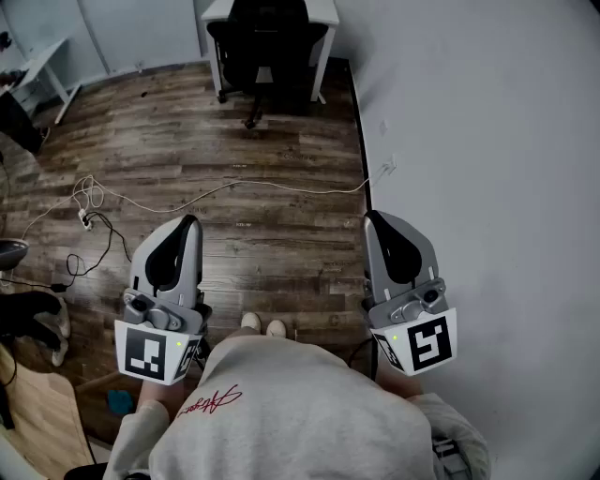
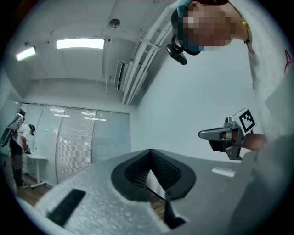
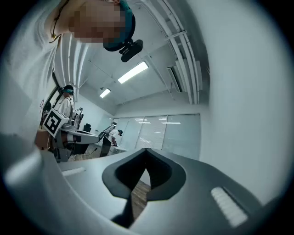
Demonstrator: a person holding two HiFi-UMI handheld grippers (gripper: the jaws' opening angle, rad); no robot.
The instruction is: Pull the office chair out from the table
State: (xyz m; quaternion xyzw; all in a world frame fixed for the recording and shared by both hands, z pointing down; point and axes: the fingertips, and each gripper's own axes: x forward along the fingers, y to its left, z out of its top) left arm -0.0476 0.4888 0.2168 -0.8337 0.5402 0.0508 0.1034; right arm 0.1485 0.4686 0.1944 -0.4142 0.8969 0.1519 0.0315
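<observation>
Dark wood-plank flooring [image 1: 187, 141] runs away from the person to the far end of the room, with a plain white wall [image 1: 487, 141] along its right side. At that far end the black office chair [image 1: 267, 42] is tucked in against a small white table [image 1: 323, 14], well apart from both tools. A thin white cable [image 1: 281, 184] trails across the floor between the chair and the person. The left hand-held gripper [image 1: 190, 223] and the right hand-held gripper [image 1: 372, 217] are held side by side in front of the person's pale sweatshirt [image 1: 300, 412]. Both have their jaws fully together and nothing between them.
</observation>
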